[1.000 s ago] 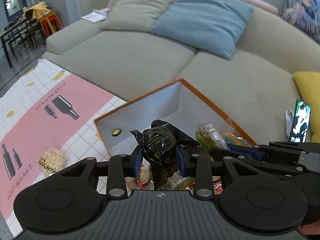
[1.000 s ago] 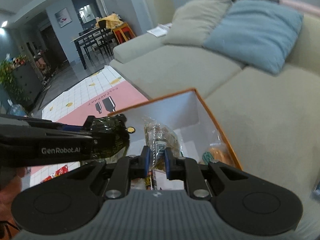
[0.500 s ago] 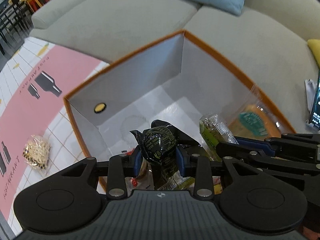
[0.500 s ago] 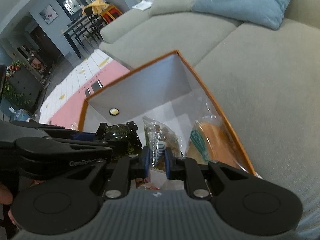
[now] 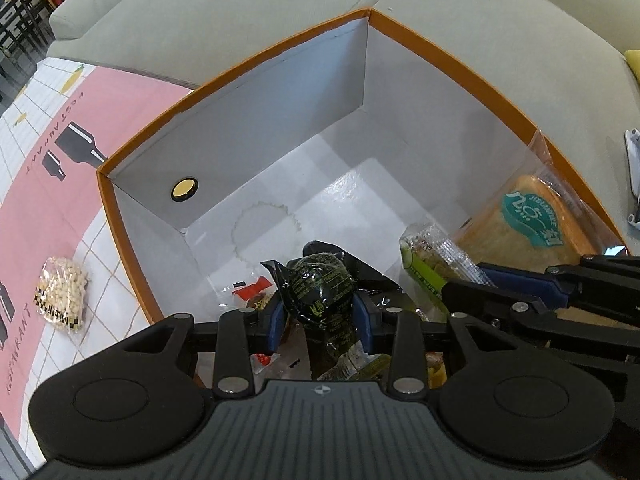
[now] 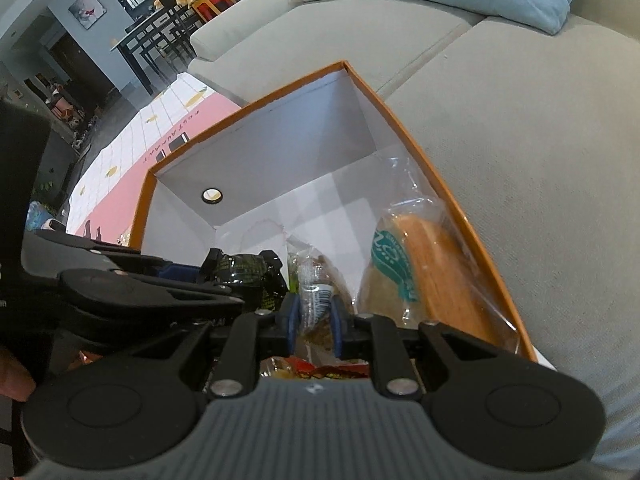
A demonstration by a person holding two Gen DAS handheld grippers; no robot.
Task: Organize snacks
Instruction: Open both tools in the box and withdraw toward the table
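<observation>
An orange box [image 5: 280, 46] with a white inside stands on the table against the sofa; it also shows in the right wrist view [image 6: 404, 128]. My left gripper [image 5: 319, 316] is shut on a black round snack packet [image 5: 318, 288] over the box's near end. My right gripper [image 6: 313, 318] is shut on a clear green-striped snack packet [image 6: 310, 280], right beside the left one; that packet shows in the left wrist view [image 5: 432, 256]. A bagged bread [image 6: 412, 264] leans on the box's right wall. Red wrappers [image 5: 252, 290] lie on the box floor.
A small bag of pale puffs [image 5: 62, 292] lies on the pink and white tablecloth [image 5: 48, 168] left of the box. The grey sofa [image 6: 520, 120] runs behind and to the right. A dark dining table and chairs [image 6: 160, 40] stand far off.
Both grippers have moved forward and down over the box with their packets, so the view now looks into it. Both grips are unchanged.
</observation>
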